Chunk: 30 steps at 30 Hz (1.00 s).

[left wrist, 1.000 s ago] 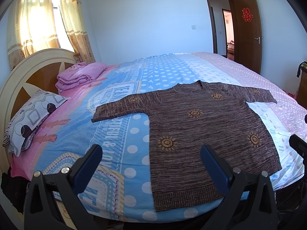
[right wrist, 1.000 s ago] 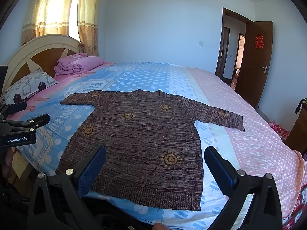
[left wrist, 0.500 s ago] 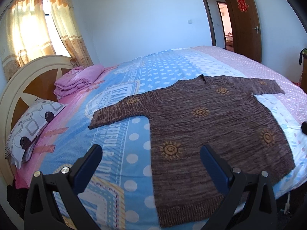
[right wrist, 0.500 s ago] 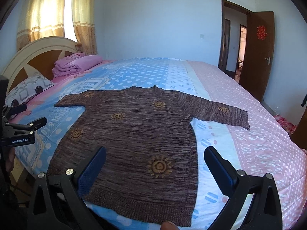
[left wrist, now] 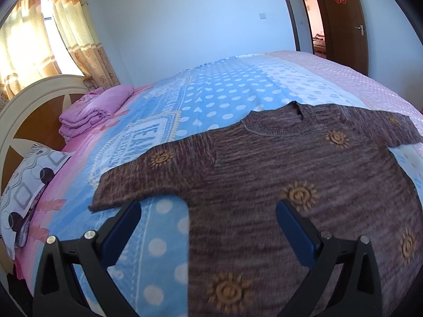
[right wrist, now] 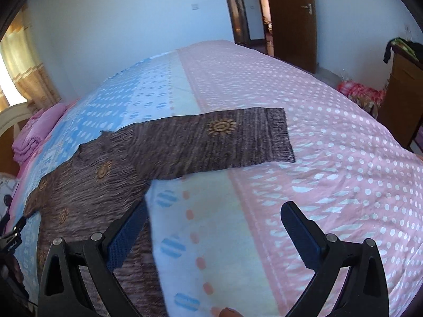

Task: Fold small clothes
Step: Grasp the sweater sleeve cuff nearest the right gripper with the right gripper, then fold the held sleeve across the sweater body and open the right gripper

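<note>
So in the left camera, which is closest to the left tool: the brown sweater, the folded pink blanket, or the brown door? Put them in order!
Counting out from the left tool:
1. Brown sweater: right under the tool, spread flat on the bed.
2. Folded pink blanket: farther back on the left, by the headboard.
3. Brown door: farthest, past the bed at the upper right.

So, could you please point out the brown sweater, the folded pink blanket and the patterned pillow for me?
brown sweater point(left wrist: 304, 163), left wrist view, on the chest below the collar.
folded pink blanket point(left wrist: 92, 111), left wrist view, on the top fold.
patterned pillow point(left wrist: 29, 182), left wrist view, on its upper face.
</note>
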Motion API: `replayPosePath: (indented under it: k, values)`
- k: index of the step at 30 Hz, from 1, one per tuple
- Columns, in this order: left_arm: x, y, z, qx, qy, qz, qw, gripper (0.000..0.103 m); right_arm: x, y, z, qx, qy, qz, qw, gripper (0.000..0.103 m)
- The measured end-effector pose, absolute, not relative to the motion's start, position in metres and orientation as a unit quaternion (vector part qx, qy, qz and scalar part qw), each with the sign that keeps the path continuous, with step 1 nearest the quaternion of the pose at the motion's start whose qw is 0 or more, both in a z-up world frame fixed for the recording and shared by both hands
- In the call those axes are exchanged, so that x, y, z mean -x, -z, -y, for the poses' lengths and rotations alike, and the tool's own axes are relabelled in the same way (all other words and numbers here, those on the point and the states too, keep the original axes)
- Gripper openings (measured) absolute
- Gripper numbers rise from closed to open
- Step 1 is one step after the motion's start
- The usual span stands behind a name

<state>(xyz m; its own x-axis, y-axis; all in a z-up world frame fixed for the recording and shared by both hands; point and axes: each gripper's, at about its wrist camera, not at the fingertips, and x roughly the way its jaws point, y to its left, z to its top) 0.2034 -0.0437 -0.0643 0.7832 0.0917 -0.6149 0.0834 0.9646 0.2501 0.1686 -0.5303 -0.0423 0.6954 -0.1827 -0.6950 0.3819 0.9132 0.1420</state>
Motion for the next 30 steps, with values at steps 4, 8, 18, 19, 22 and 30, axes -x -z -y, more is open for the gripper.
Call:
replayPosePath:
  k: [4,8,18,19,22,30]
  values:
    - [-0.238,0.078,0.051,-0.133,-0.018,-0.328,0.935,0.103,-0.194,0.049,0.581,-0.178,0.189,-0.367,0.893,0.089]
    - [-0.269,0.092,0.057,-0.136,-0.033,-0.334,0.932,0.103,-0.22,0.058,0.62,-0.192,0.208,-0.375,0.883,0.072]
    - [-0.318,0.109,0.048,-0.118,-0.066,-0.351,0.927,0.103,-0.285,0.082,0.665,-0.179,0.24,-0.408,0.862,0.059]
    - [-0.323,0.11,0.046,-0.113,-0.069,-0.353,0.926,0.103,-0.287,0.083,0.665,-0.17,0.245,-0.411,0.862,0.047]
    - [-0.331,0.113,0.042,-0.094,-0.067,-0.36,0.926,0.103,-0.289,0.082,0.659,-0.154,0.23,-0.413,0.868,0.012]
    - [-0.336,0.118,0.031,-0.047,-0.047,-0.368,0.927,0.103,-0.296,0.046,0.629,-0.122,0.208,-0.411,0.879,0.006]
